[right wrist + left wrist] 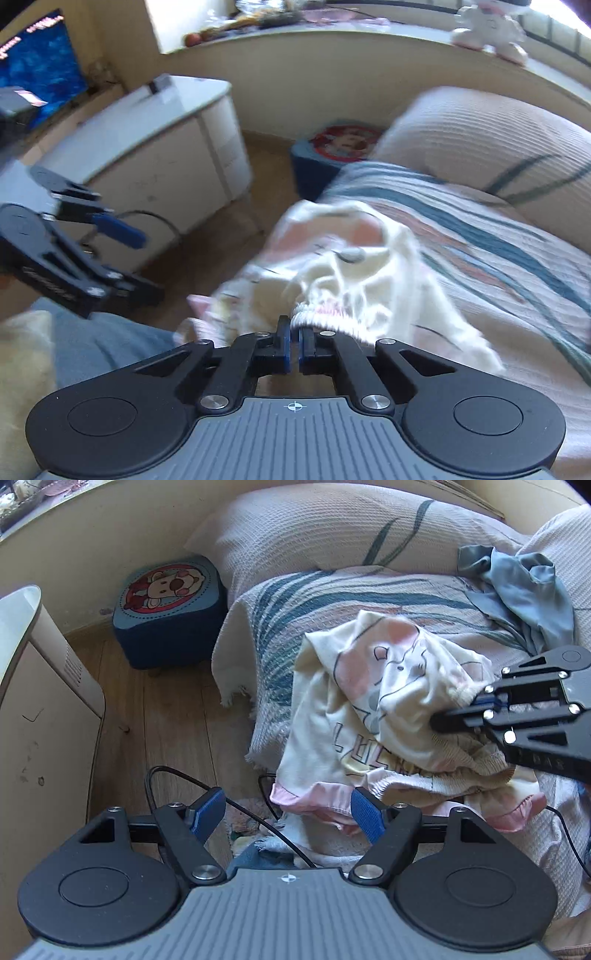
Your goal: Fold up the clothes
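Note:
A cream and pink child's garment (388, 709) with a cartoon print lies bunched on the sofa seat (295, 602). My right gripper (294, 334) is shut on its ribbed cream edge (325, 319) and lifts it; it shows from the side in the left wrist view (461, 709). My left gripper (288, 812) is open and empty, just in front of the garment's pink hem (314, 801); it appears at the left of the right wrist view (125, 254). A blue-grey garment (524, 587) lies crumpled at the back right of the seat.
A blue footstool (170, 609) with a cartoon bear top stands on the wood floor left of the sofa. A white cabinet (40, 701) is at the far left. A black cable (207, 786) runs across the floor. A sofa cushion (314, 528) sits behind the seat.

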Tool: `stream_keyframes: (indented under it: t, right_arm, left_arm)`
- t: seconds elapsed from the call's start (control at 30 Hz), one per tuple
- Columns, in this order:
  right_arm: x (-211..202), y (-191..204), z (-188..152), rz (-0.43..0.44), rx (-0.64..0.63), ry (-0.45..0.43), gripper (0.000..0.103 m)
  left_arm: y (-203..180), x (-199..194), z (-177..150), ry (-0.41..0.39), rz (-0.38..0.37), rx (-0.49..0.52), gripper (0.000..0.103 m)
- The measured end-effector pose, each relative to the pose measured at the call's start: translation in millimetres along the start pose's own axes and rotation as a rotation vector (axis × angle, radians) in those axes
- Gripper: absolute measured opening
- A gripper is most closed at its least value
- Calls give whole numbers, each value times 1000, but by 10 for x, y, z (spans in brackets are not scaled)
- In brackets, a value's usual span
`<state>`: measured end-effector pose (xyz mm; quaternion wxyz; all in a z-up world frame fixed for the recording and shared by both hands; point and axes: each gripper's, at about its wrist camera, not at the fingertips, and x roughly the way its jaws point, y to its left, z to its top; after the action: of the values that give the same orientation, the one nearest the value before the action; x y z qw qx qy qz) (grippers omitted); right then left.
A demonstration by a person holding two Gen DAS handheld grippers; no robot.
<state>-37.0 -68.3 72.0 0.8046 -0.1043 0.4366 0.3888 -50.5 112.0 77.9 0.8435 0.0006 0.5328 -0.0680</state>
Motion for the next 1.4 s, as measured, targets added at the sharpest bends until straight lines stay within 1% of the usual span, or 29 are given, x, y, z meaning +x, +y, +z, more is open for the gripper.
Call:
stream_keyframes:
  t: [0.17, 0.2, 0.27, 0.3, 0.33, 0.37, 0.4, 0.43, 0.47, 0.5, 0.53, 0.57, 0.6, 0.67, 0.73, 0.83, 0.9, 0.93, 0.97, 1.0, 1.07, 1.13, 1.2, 1.23, 1.27, 1.3, 1.4]
  right_arm:
    - [66, 267, 154, 111, 12, -29, 4]
    - [128, 317, 172, 124, 14, -28, 4]
    - [304, 409, 164, 144, 13, 6, 5]
    - [394, 454, 158, 153, 12, 24, 12]
    - [481, 493, 134, 151, 6, 44, 12]
    - [560, 525, 105, 137, -3, 65, 15]
    - [625, 550, 71, 122, -11, 86, 19]
    - [665, 565, 42, 118, -11, 99, 21]
    - [669, 567, 24, 124, -1, 100, 26]
    - [638, 570, 21, 134, 11, 99, 34]
    - [600, 574, 20, 146, 24, 97, 38]
    - [541, 581, 19, 154, 39, 95, 47]
    - [464, 595, 14, 166, 46, 92, 52]
    - [262, 616, -34, 182, 41, 74, 54]
    - [37, 610, -115, 153, 33, 48, 54]
    - [-223, 558, -236, -7, -1, 19, 54]
    - [-326, 480, -319, -125, -6, 18, 54]
    - [-357, 430, -359, -154, 6, 19, 53]
    - [-385, 377, -399, -177, 20, 20, 49]
    - [-397, 339, -427, -191, 37, 19, 40]
    - [-361, 302, -446, -213, 52, 17, 35]
    - [-311, 332, -473, -255, 16, 14, 32]
    - [-194, 357, -500, -283, -24, 29, 32]
    - [-148, 351, -507, -280, -24, 39, 30]
    - [-106, 341, -512, -273, -19, 50, 25]
    - [-103, 352, -528, -284, -33, 50, 19]
    - [-119, 399, -580, -324, -88, 42, 13]
  left_arm:
    - [130, 5, -43, -3, 20, -24, 73]
    - [158, 8, -61, 1, 27, -29, 73]
    - [214, 14, -98, 10, 41, -38, 73]
    - [243, 16, -118, 14, 50, -44, 73]
    - [273, 16, -134, 17, 58, -53, 73]
    - [301, 16, -146, 20, 62, -63, 73]
    - [322, 13, -152, 21, 64, -72, 73]
    - [335, 9, -155, 19, 66, -78, 74]
    - [339, 6, -154, 16, 67, -81, 74]
    - [329, 5, -146, 13, 66, -81, 74]
    - [307, 3, -130, 8, 64, -77, 74]
    - [279, 0, -112, 2, 62, -71, 74]
    - [247, -7, -94, -7, 58, -64, 74]
    - [164, -36, -57, -34, 42, -49, 74]
    - [60, -63, -20, -66, 25, -25, 73]
    - [-106, -91, 29, -111, 1, 17, 69]
    - [-222, -50, 52, -122, -7, 54, 68]
    - [-275, -16, 61, -120, -4, 76, 68]
    - [-326, 27, 68, -113, 4, 100, 67]
    - [-377, 70, 75, -105, 13, 123, 66]
    - [-479, 156, 89, -90, 30, 171, 60]
    - [-539, 234, 101, -81, 56, 206, 55]
    - [-586, 332, 110, -70, 81, 241, 44]
    - [-607, 388, 112, -62, 93, 259, 33]
    - [-614, 428, 113, -55, 99, 265, 27]
    - [-613, 451, 110, -51, 101, 261, 26]
    - [-597, 478, 96, -27, 109, 255, 25]
